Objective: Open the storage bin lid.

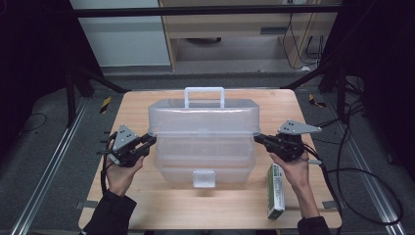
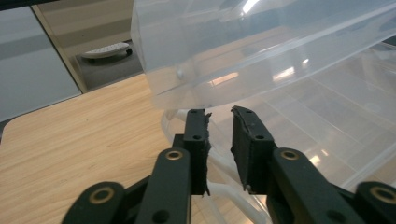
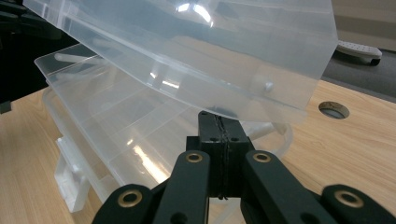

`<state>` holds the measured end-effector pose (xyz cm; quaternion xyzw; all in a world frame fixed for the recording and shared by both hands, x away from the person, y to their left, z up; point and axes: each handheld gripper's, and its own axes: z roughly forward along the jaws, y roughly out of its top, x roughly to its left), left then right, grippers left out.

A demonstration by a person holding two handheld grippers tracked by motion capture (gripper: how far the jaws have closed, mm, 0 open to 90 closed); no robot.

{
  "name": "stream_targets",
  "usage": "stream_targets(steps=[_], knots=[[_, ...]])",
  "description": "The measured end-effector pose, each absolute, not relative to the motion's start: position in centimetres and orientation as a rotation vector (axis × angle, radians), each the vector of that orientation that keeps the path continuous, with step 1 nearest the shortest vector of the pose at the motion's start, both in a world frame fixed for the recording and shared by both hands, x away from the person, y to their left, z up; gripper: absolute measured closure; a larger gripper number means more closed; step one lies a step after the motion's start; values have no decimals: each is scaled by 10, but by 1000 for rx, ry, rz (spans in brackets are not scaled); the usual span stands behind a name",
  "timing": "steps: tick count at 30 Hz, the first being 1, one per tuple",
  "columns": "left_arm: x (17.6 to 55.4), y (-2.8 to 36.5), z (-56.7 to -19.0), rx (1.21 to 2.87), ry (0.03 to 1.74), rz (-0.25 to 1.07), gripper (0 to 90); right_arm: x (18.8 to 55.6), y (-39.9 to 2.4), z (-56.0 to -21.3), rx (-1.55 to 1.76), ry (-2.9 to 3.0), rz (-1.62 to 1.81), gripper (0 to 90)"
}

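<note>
Nearest me, one green-and-white carton, rectangular, lies flat by my right wrist; its print is too small to read. My right gripper: jaws pressed together, tips at the box's right edge under the raised lid. My left gripper: black jaws slightly parted, nothing pinched, tips at the lid's left corner. One clear plastic storage box, ribbed, one front latch, one top handle, sits mid-table on the pale wood-grain table, lid tilted open.

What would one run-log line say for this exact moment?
box lid: raised | left gripper: fingers apart under lid edge | right gripper: fingers together under lid edge | green carton: lying on table
</note>
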<state>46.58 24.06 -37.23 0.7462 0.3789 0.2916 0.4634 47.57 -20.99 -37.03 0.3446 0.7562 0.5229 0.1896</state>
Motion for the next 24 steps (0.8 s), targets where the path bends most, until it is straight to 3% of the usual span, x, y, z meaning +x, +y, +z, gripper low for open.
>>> stream_targets(steps=[15,24], knots=[[466,243,-370,1798,991,783,586,477,-210,-372,971,2130,1450,900],[472,240,-372,1798,958,797,573,477,-209,-372,973,2134,1453,900]])
